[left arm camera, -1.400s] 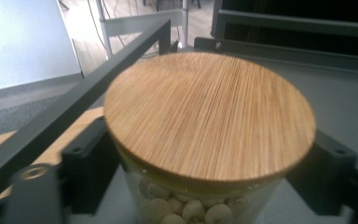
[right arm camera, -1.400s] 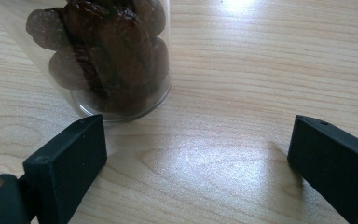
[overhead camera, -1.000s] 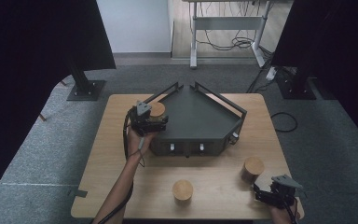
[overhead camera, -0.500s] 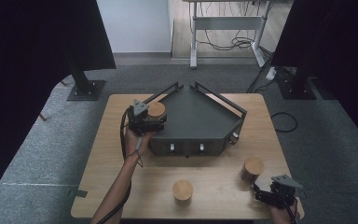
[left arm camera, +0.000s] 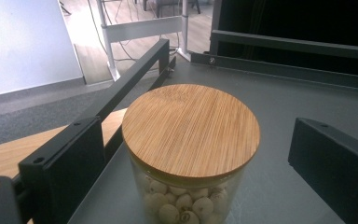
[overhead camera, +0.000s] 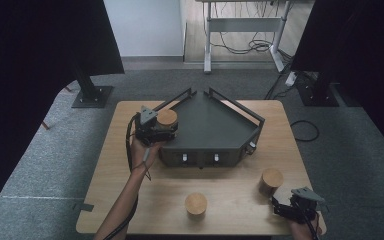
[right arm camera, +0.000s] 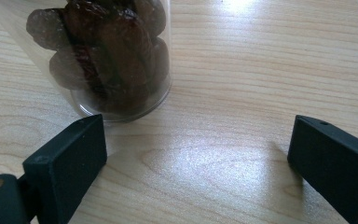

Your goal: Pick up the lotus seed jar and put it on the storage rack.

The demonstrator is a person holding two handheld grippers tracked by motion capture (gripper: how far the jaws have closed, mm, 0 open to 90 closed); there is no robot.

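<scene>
**Three jars, one on the tray w/ L gripper around it**

Three bamboo-lidded glass jars show in the high view. Jar of pale balls (left arm camera: 190,154) stands upright on the dark grey tray (overhead camera: 215,127), at its left corner just inside the rail. L gripper (overhead camera: 166,131) sits at that corner, held by the person's left hand (overhead camera: 144,150). In the left gripper view the jar stands between the two black jaws, which are spread wide; a gap shows betw. the jar's glass and the right jaw, so open, not clamping. Left side contact: can't tell, jaw is close but glass edge is partly hidden.

R gripper (overhead camera: 284,207) rests low at the table's (overhead camera: 230,185) near right corner. Jaws wide apart, nothing betw. them but bare wood. Jar of dark dried fruit (right arm camera: 107,56) stands just beyond the left jaw's tip, near but apart from it.

Third jar (overhead camera: 196,204) stands alone on the table's front middle, well apart from both grippers.
</scene>
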